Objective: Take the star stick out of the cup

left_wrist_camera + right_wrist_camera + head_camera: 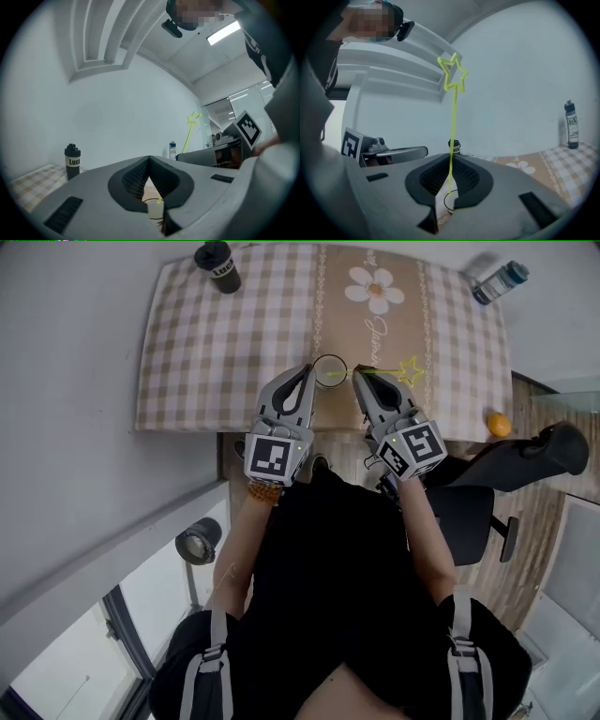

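A small clear cup [330, 369] stands on the checked tablecloth [234, 343] near the table's front edge. The yellow star stick [410, 370] leans to the right from the cup's right rim. My right gripper [359, 379] is shut on the stick's lower shaft. In the right gripper view the star stick [452, 77] rises from between the jaws, and its bottom end sits at the rim of the cup [450, 202]. My left gripper [309, 373] is at the cup's left rim with its tips together. I cannot tell whether it touches the cup [154, 208].
A black bottle [217, 265] stands at the table's back left and a clear bottle with a blue cap [500, 282] at the back right. An orange [499, 424] lies near the front right corner. A black office chair [525, 460] is to my right.
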`<state>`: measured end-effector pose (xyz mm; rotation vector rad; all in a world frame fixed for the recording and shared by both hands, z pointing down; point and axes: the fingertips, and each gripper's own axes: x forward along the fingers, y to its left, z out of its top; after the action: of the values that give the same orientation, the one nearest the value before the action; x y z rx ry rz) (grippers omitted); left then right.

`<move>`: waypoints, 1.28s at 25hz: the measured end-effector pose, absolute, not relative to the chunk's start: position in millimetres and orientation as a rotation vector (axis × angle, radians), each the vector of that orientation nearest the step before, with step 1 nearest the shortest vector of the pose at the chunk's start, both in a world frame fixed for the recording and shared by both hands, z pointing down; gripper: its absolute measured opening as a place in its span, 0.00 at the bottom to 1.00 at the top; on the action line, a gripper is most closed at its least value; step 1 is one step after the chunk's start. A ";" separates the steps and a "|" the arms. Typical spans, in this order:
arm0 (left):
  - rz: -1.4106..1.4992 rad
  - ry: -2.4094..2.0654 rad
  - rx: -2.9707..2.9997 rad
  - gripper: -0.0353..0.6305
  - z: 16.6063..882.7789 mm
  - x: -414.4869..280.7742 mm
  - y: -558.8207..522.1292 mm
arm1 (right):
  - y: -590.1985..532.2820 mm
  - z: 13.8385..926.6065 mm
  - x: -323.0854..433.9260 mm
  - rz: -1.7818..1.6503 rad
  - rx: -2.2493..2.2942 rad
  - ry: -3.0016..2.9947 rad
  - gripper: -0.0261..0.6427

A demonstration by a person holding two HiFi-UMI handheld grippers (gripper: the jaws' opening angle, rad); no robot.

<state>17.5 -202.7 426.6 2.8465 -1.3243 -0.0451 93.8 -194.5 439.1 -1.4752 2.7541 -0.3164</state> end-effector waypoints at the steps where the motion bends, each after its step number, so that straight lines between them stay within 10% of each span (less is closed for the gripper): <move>1: -0.041 -1.325 2.843 0.06 428.3 16.4 -202.3 | -194.8 440.6 92.1 -0.328 -1.472 2.753 0.06; 32: 0.017 -1.262 2.848 0.06 434.2 19.1 -202.7 | -195.2 446.7 79.2 -0.355 -1.447 2.755 0.06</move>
<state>19.1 -202.7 434.2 2.8476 -1.2617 0.0166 79.2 -195.2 446.7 -1.4468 2.7546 -0.3546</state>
